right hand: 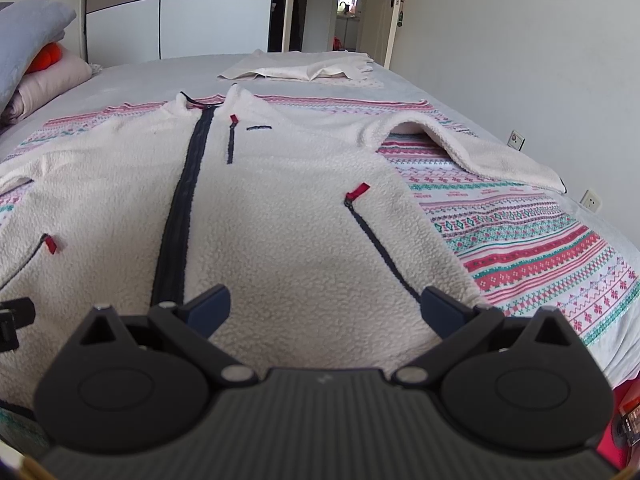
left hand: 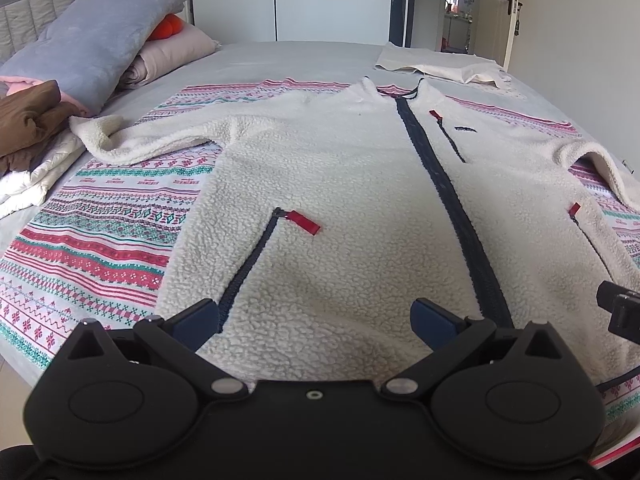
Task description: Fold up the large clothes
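Folded brown garment [left hand: 28, 120] shows only in left view; fleece jacket [left hand: 340, 184] lies flat just ahead of left tool [left hand: 316, 320] and right tool [right hand: 326, 308], both spread wide, empty.

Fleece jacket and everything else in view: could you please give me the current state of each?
Fleece jacket: spread flat, front up, unfolded.
Main zipper: closed.
Left gripper: open, empty, over the hem.
Right gripper: open, empty, over the hem.
Cream cloth: loosely folded beyond the collar.
Door: open.
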Tool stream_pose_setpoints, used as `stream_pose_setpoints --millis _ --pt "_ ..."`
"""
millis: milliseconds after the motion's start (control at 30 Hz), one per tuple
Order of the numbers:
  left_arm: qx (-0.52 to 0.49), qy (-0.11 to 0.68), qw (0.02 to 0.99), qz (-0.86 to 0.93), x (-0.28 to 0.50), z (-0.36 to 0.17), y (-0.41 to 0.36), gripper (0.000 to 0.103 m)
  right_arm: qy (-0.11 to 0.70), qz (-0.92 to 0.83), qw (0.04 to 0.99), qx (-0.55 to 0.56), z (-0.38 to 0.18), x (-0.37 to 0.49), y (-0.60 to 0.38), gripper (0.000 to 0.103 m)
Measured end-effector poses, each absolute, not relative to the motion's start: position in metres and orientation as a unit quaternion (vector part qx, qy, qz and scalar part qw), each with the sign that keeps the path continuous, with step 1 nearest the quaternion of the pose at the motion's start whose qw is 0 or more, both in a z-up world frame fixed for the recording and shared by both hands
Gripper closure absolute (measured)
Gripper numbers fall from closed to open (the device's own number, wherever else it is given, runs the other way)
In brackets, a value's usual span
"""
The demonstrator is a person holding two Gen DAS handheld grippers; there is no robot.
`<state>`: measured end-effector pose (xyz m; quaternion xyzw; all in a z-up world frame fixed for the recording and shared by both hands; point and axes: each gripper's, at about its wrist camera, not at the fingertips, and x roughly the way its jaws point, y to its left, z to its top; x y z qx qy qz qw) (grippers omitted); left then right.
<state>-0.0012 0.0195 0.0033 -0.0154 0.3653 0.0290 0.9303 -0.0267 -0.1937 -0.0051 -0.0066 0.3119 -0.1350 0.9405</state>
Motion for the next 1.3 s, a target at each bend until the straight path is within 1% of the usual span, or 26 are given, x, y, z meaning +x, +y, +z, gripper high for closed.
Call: stream_pose_setpoints --millis 333,567,833,933,1200,1300 --pt "-0.021 0.354 0.934 0.042 0.0 0.0 0.031 0.0 0.32 -0.15 0.936 -0.008 -0.01 -0.022 -0.201 0.0" --pt "-0.016 0.316 0.948 0.031 -0.004 -0.001 0.037 0.0 0.328 -0.155 0.932 -0.004 -0.014 -0.02 -0.217 0.0" --pt "-0.031 0.343 0.938 -0.023 0.003 -0.001 0.058 0.0 0.327 -0.167 0.93 0.002 -0.027 -0.021 -0.253 0.0" --pt "-0.035 0.358 0.933 -0.022 0.007 0.0 0.07 0.0 0.337 -0.155 0.928 0.032 -0.028 -0.021 -0.273 0.0" --pt "-0.088 0.374 0.923 -0.017 0.005 0.005 0.12 0.0 0.368 -0.113 0.914 0.125 -0.028 -0.029 -0.326 0.0" --pt "-0.122 0.378 0.918 -0.008 0.004 0.006 0.143 0.0 0.364 -0.074 0.909 0.192 -0.025 -0.035 -0.352 0.0"
